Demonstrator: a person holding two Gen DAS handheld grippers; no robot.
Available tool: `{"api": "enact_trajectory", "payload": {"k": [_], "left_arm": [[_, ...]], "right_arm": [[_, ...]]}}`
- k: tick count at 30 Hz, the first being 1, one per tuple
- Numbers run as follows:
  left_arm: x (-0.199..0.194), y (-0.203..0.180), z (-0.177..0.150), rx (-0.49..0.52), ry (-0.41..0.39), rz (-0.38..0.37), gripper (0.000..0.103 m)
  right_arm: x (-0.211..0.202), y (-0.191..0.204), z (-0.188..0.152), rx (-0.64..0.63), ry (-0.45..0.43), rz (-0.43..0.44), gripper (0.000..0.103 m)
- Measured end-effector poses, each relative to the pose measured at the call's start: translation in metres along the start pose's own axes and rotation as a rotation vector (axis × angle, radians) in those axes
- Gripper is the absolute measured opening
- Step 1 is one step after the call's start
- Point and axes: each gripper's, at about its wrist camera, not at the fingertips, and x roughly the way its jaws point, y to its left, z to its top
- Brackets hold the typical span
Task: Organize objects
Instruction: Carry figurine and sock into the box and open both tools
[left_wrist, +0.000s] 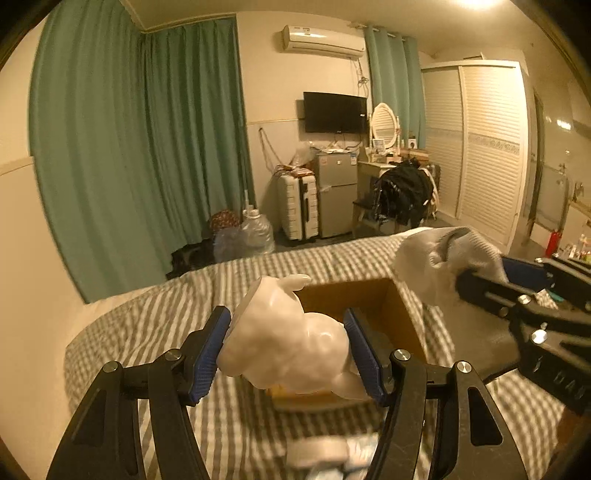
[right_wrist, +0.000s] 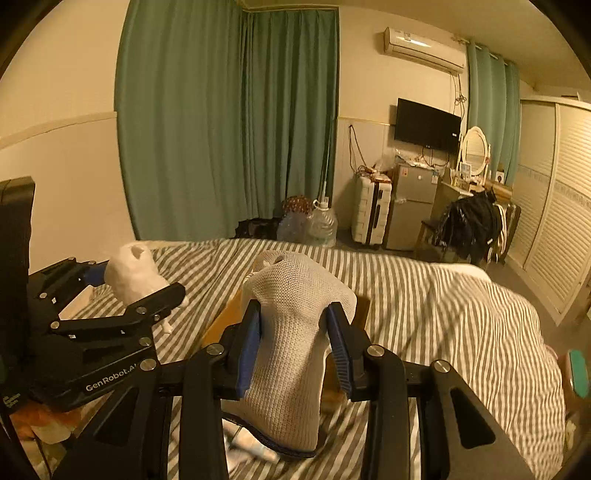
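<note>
We hold one item in each gripper above the striped bedding (left_wrist: 147, 332). The left gripper (left_wrist: 290, 350) is clamped on a white soft toy (left_wrist: 291, 343); both blue pads press its flanks, and its long axis runs up and away from the pads, roughly along the pointing line. The right gripper (right_wrist: 295, 347) grips a white knit sock (right_wrist: 291, 332) at mid-length; its open cuff stands above the pads and the foot hangs below them.

The destination, as we judge it, is the open cardboard box (left_wrist: 402, 314) resting on the bed. In the left wrist view the box lies directly behind and below the toy, with its opening facing up. In the right wrist view only brown edges of the box (right_wrist: 221, 325) show on either side of the sock, so it sits just beyond and beneath that gripper too.

Both loads lie close to the box. We judge the left hand better aligned, since the toy already overlaps the opening. The coming move calls for a forward, downward carry.
</note>
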Motion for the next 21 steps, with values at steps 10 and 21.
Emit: {"api": "enact_trajectory", "payload": {"k": [10, 21], "left_arm": [[0.114, -0.009, 0.021, 0.062, 0.059, -0.043, 0.065], [0.197, -0.025, -0.032, 0.109, 0.209, -0.085, 0.065]], "right_arm": [[0.114, -0.03, 0.023, 0.017, 0.089, -0.009, 0.035], [0.21, -0.058, -0.027, 0.038, 0.234, 0.018, 0.035]]}}
